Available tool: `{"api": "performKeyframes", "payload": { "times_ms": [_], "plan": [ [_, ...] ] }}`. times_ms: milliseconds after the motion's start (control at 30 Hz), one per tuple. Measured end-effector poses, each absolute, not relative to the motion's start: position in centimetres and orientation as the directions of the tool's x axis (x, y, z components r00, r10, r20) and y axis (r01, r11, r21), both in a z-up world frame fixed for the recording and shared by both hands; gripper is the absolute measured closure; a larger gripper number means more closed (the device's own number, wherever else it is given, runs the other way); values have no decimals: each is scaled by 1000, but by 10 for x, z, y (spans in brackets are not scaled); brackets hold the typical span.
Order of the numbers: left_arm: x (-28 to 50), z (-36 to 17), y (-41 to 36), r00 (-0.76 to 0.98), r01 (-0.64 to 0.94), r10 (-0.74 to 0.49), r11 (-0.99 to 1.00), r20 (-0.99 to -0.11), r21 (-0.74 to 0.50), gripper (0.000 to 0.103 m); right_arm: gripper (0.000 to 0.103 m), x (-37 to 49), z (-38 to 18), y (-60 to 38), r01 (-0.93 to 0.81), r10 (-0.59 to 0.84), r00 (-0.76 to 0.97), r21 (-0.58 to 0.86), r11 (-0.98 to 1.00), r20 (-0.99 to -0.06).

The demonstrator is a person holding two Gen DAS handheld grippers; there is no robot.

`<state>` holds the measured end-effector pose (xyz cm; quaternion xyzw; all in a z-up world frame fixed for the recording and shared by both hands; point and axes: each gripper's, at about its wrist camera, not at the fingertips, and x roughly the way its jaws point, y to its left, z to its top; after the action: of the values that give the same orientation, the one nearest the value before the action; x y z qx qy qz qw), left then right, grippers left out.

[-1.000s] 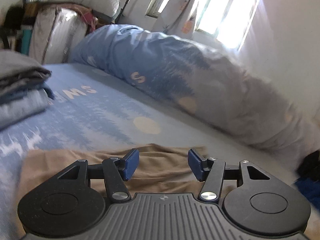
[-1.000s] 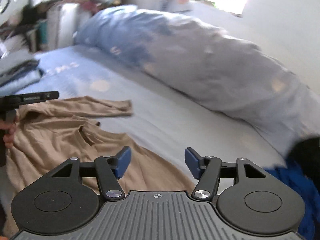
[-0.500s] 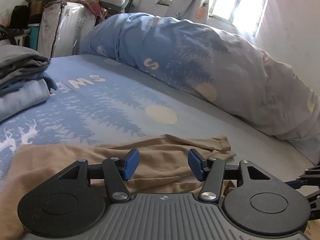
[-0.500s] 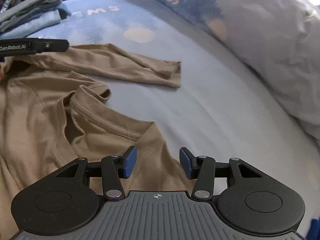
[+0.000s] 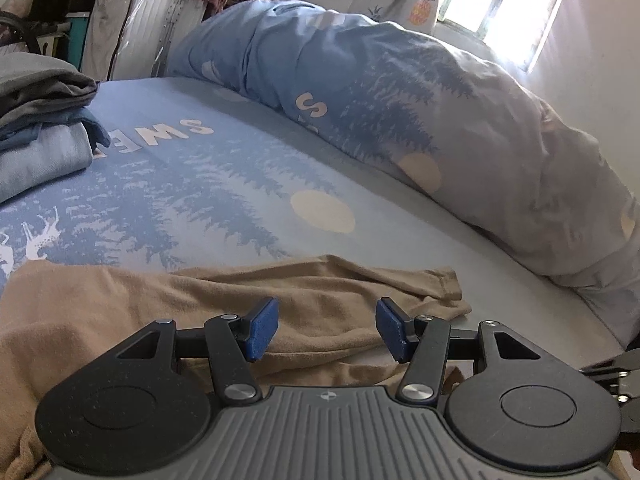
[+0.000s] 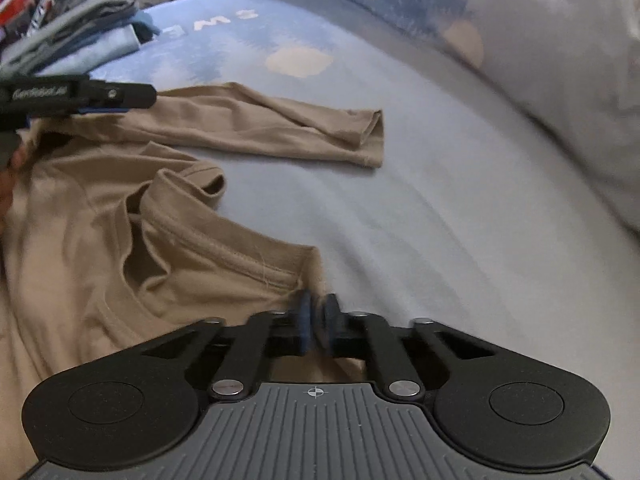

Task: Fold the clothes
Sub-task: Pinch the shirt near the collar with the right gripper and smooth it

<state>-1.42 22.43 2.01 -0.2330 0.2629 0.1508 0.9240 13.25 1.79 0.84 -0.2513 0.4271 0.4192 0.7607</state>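
A tan long-sleeved shirt (image 6: 80,216) lies spread on the blue bed sheet (image 6: 420,208), one sleeve (image 6: 280,132) stretched out to the right. My right gripper (image 6: 316,324) is shut on the shirt's shoulder edge by the collar. My left gripper (image 5: 326,330) is open, its blue pads over the shirt's sleeve (image 5: 320,292), not gripping it. The left gripper also shows in the right wrist view (image 6: 80,96), at the far left above the sleeve.
A stack of folded grey and blue clothes (image 5: 36,120) sits at the far left of the bed. A rolled blue duvet (image 5: 420,112) lies along the far side under the window. Bags and boxes (image 5: 132,24) stand behind the bed.
My right gripper has dropped to the shirt's shoulder and shut on the fabric. My left gripper has stayed open and moved a little lower over the sleeve.
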Motion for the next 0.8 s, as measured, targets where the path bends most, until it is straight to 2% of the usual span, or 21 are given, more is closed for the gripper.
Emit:
{"api": "performKeyframes", "payload": {
  "times_ms": [200,433,600,700,733,767,800],
  "plan": [
    [-14,22,224,799,-409,162,852,-579,-326,42,98,120,31,-30,-734,365,429,-83,674,-826],
    [-13,20,229,781,-430,163,840,-603,-331,42,96,100,17,-80,-616,281,397,-27,787,-874],
    [-16,21,236,780,-446,163,822,-605,-354,42,85,96,47,-83,-563,323,457,11,826,-829],
    [-20,23,244,779,-467,171,801,-603,-376,42,68,95,64,-58,-617,413,447,61,784,-793],
    [-22,23,249,778,-478,175,788,-603,-389,42,59,95,67,-46,-645,441,432,73,761,-787],
    [-23,24,253,779,-487,177,775,-602,-402,42,54,95,66,-29,-676,466,407,84,732,-785],
    [-25,24,257,779,-493,177,766,-601,-414,42,53,96,65,-13,-703,487,386,91,705,-784]
  ]
}}
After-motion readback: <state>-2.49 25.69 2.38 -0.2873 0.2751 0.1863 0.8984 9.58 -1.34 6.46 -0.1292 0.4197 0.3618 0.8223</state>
